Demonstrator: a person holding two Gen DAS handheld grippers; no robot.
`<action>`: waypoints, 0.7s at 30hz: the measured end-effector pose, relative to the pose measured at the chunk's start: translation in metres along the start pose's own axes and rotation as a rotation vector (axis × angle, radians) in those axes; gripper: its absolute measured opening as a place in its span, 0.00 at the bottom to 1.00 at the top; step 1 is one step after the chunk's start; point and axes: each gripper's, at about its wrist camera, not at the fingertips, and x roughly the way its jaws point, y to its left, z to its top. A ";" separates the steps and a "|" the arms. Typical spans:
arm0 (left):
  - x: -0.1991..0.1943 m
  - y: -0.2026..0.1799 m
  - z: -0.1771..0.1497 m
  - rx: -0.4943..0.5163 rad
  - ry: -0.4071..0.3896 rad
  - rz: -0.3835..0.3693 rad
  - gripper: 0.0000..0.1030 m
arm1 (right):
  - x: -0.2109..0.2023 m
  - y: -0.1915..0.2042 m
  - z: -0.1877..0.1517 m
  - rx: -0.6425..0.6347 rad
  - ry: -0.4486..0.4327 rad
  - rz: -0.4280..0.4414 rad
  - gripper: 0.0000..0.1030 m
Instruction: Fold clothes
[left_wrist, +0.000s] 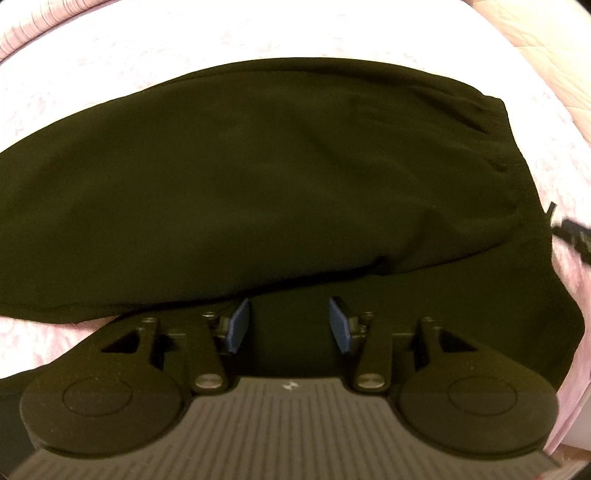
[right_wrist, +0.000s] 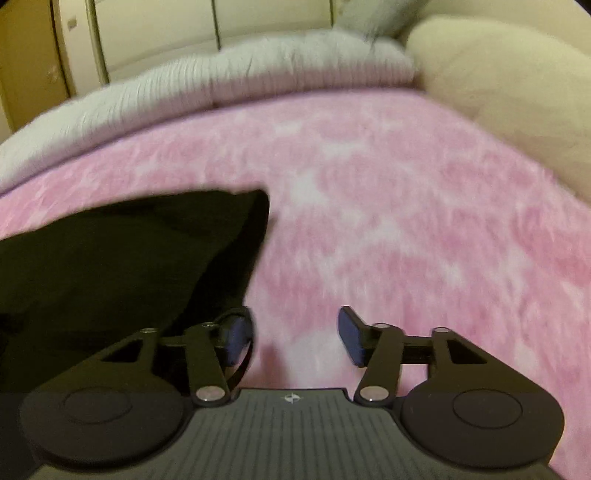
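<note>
Left gripper (left_wrist: 289, 325): your blue pads stand apart over dark cloth, pressing on nothing.
Black garment (left_wrist: 258, 192): it lies folded on the pink blanket (left_wrist: 92, 74), filling the left view; its left end is cut off by the frame, and its kind is hard to tell.
Right gripper (right_wrist: 295, 334): your jaws stand open over bare blanket, just beside the garment's right edge.
Black cord loop (right_wrist: 248, 332): it circles your left pad, partly hidden.
Background: blurred cream pillow (right_wrist: 498, 81).

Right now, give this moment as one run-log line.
black garment: spread on pink blanket | left gripper: open above garment | right gripper: open, nothing held
</note>
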 end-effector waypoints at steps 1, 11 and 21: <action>-0.001 0.000 0.000 -0.001 -0.001 -0.001 0.42 | -0.004 0.000 -0.004 -0.018 0.031 0.027 0.53; -0.003 -0.001 0.000 0.003 0.000 0.004 0.42 | -0.015 -0.035 -0.001 0.466 0.081 0.234 0.18; -0.035 0.023 -0.023 -0.081 -0.008 0.058 0.43 | -0.030 0.005 0.001 0.390 0.196 0.101 0.18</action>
